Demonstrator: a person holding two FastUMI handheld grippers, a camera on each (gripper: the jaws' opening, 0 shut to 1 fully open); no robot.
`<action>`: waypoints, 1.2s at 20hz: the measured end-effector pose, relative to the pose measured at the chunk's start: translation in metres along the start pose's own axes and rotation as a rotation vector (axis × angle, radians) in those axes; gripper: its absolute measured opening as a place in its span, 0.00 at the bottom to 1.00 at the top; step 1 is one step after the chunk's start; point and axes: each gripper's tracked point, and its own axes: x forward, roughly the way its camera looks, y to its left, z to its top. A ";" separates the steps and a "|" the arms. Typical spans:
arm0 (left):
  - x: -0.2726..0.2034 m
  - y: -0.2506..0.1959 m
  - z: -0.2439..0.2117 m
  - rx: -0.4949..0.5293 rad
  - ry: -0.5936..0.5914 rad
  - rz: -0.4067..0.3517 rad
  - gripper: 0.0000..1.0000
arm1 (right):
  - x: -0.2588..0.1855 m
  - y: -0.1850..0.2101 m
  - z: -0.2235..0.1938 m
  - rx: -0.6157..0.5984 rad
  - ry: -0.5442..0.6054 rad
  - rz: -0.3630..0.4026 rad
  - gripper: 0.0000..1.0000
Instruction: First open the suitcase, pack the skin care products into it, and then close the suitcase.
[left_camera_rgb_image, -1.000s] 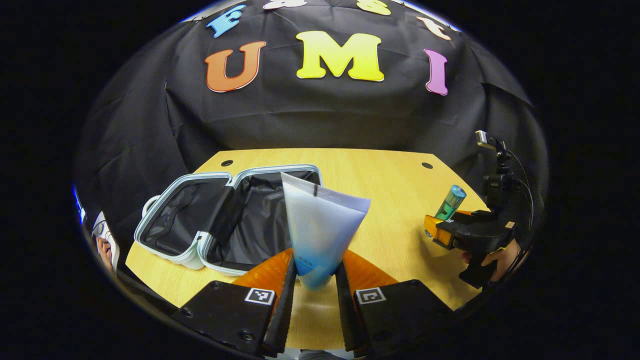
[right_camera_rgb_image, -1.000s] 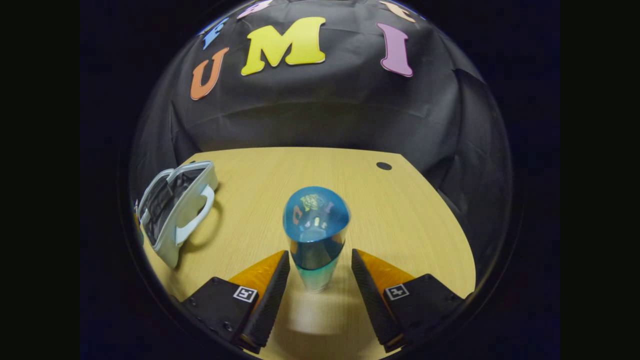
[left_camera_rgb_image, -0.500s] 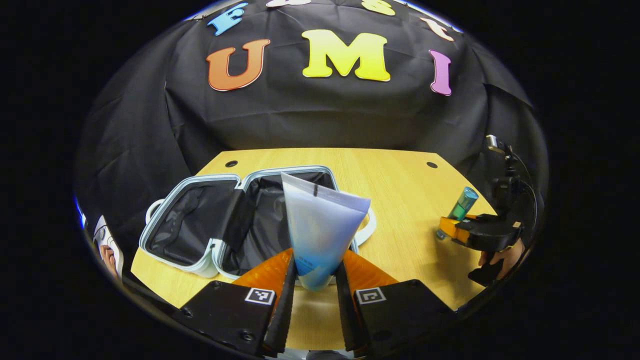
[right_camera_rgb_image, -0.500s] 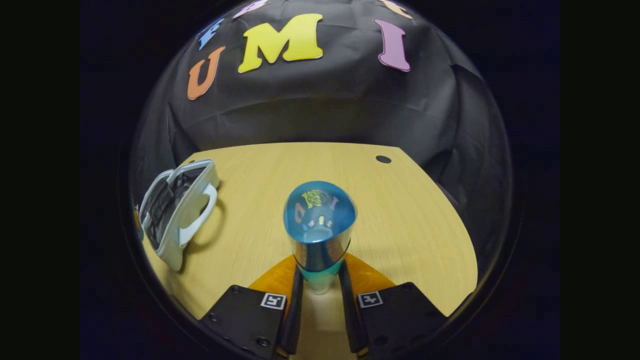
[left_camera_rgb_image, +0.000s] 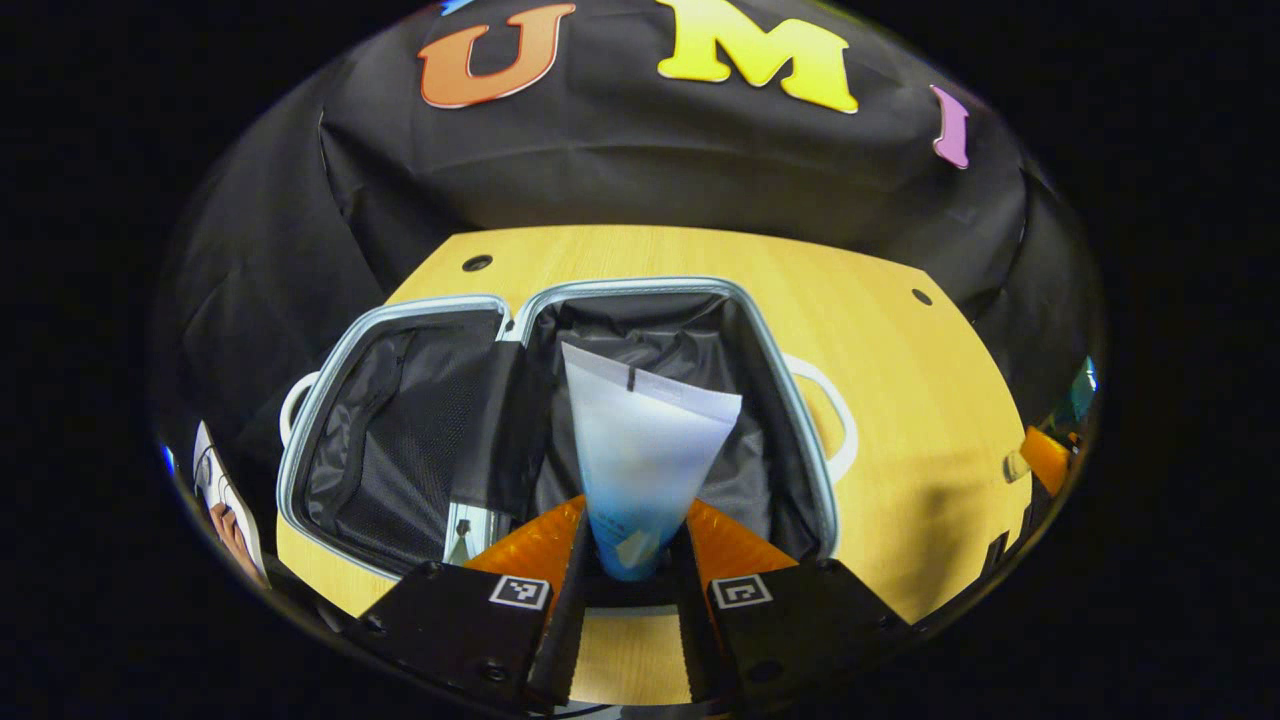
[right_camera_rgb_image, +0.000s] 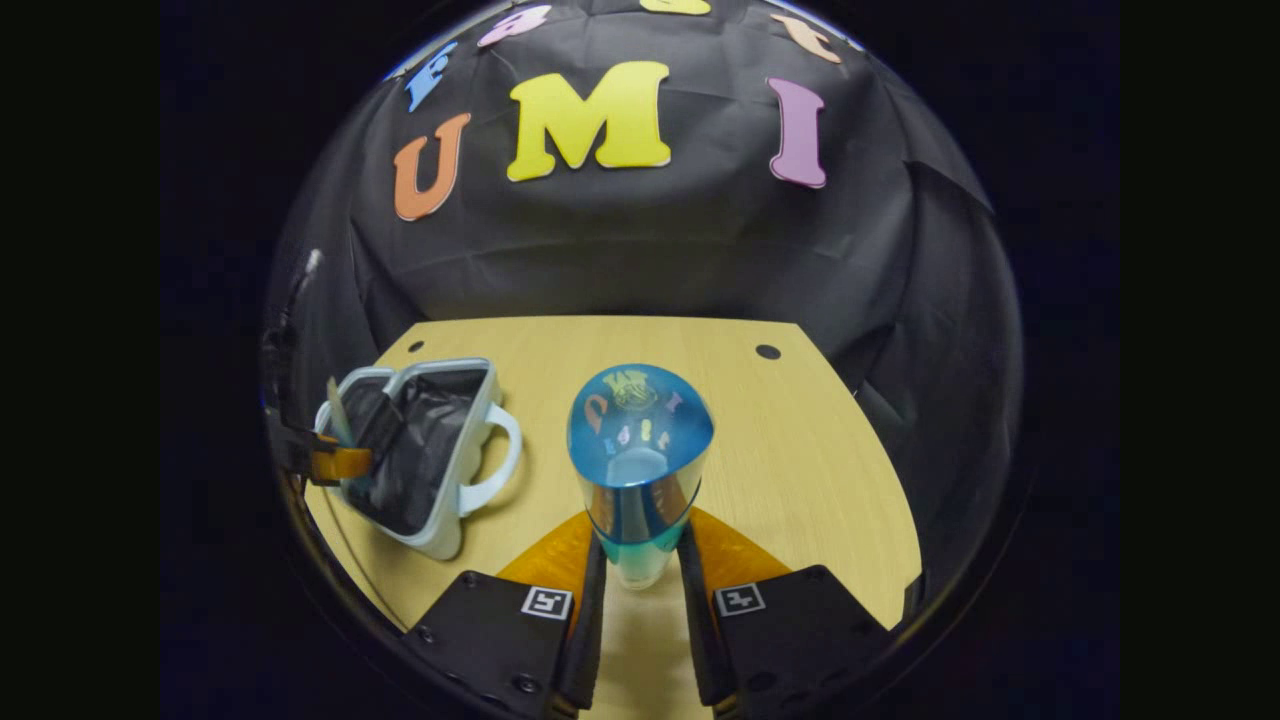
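The small suitcase (left_camera_rgb_image: 330, 365) lies open on the wooden table, both black-lined halves up, white handles at its sides. My left gripper (left_camera_rgb_image: 627, 575) is shut on a white-and-blue tube (left_camera_rgb_image: 640, 440), held upright over the right half of the case. In the right gripper view my right gripper (right_camera_rgb_image: 640, 590) is shut on a bottle with a shiny blue cap (right_camera_rgb_image: 640, 450), lifted above the table. There the suitcase (right_camera_rgb_image: 470, 465) sits at the left, with the left gripper (right_camera_rgb_image: 335, 462) and its tube over it. The right gripper's edge (left_camera_rgb_image: 1045, 458) shows at the far right of the left gripper view.
The wooden table (right_camera_rgb_image: 780, 450) has round cable holes near its back corners (right_camera_rgb_image: 768, 352). The black cloth wall rises behind it. Bare tabletop lies between the suitcase and my right gripper. A person's hand (left_camera_rgb_image: 232, 520) shows at the low left edge of the left gripper view.
My left gripper has carried the tube forward and down over the open suitcase. My right gripper shut on the bottle and has lifted it, turning a little toward the suitcase.
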 end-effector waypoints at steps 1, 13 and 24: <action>0.009 0.005 -0.004 0.010 0.059 -0.006 0.45 | -0.007 0.007 0.004 -0.002 -0.003 0.001 0.35; 0.066 0.030 -0.052 -0.006 0.470 0.030 0.45 | -0.049 0.047 0.020 -0.016 -0.063 -0.003 0.35; 0.022 0.016 -0.047 -0.085 0.352 -0.059 0.88 | -0.031 0.105 0.029 -0.091 -0.034 0.104 0.35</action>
